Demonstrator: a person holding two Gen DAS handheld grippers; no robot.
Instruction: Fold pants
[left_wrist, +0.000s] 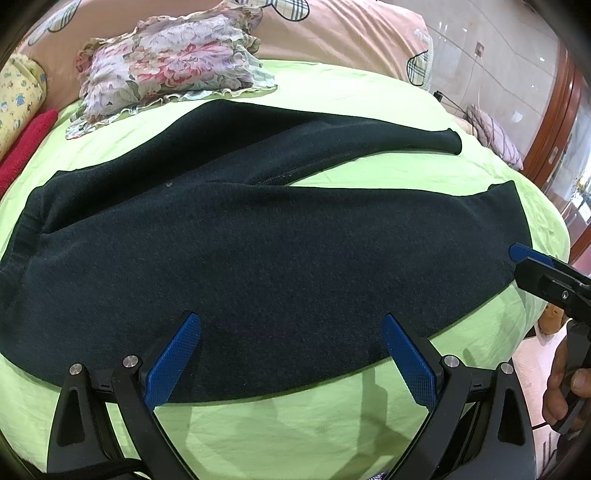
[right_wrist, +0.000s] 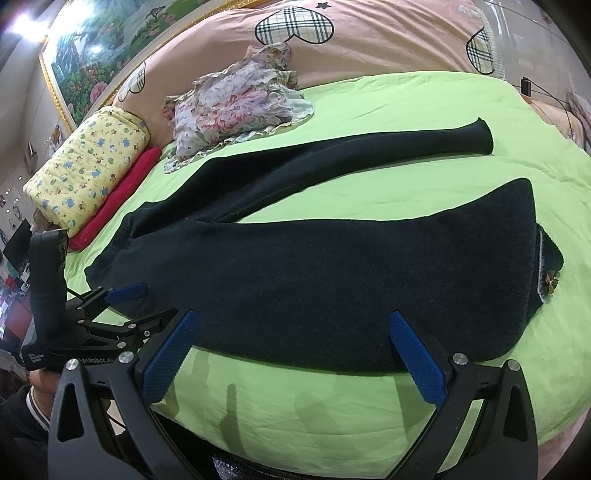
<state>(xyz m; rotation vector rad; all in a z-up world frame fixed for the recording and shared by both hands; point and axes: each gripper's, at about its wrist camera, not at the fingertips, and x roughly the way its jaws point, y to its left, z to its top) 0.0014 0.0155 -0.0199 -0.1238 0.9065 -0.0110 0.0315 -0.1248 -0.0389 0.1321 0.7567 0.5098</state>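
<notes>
**A:** Where are the pants?

**B:** The dark pants (left_wrist: 258, 258) lie flat on the green sheet (left_wrist: 295, 424), spread across most of the bed. The waistband is at the left in both views, and the two legs run off to the right in a V — the far leg ends in a narrow cuff, the near leg in a wide one close to the right edge of the sheet.

**A:** And the left gripper?

**B:** The left gripper (left_wrist: 291, 354) hovers at the near edge of the pants, toward the waistband end. Its jaws are spread wide, the blue pads (left_wrist: 173, 362) well apart, with nothing held between them.

**A:** The right one?

**B:** Much the same. The right gripper (right_wrist: 295, 354) sits at the near edge of the near leg, jaws wide apart and holding nothing. In the left wrist view it comes in from the right side, its blue tip just beside the wide cuff.

**A:** What else is on the bed?

**B:** A floral cloth (right_wrist: 236, 107) with frilled edges lies bunched beyond the pants, near the pink blanket (right_wrist: 369, 44) with plaid hearts. At the far left a yellow printed pillow (right_wrist: 88, 170) rests beside a red towel (right_wrist: 122, 195) — both well apart from the pants. A framed landscape picture (right_wrist: 110, 48) hangs behind the bed.
</notes>
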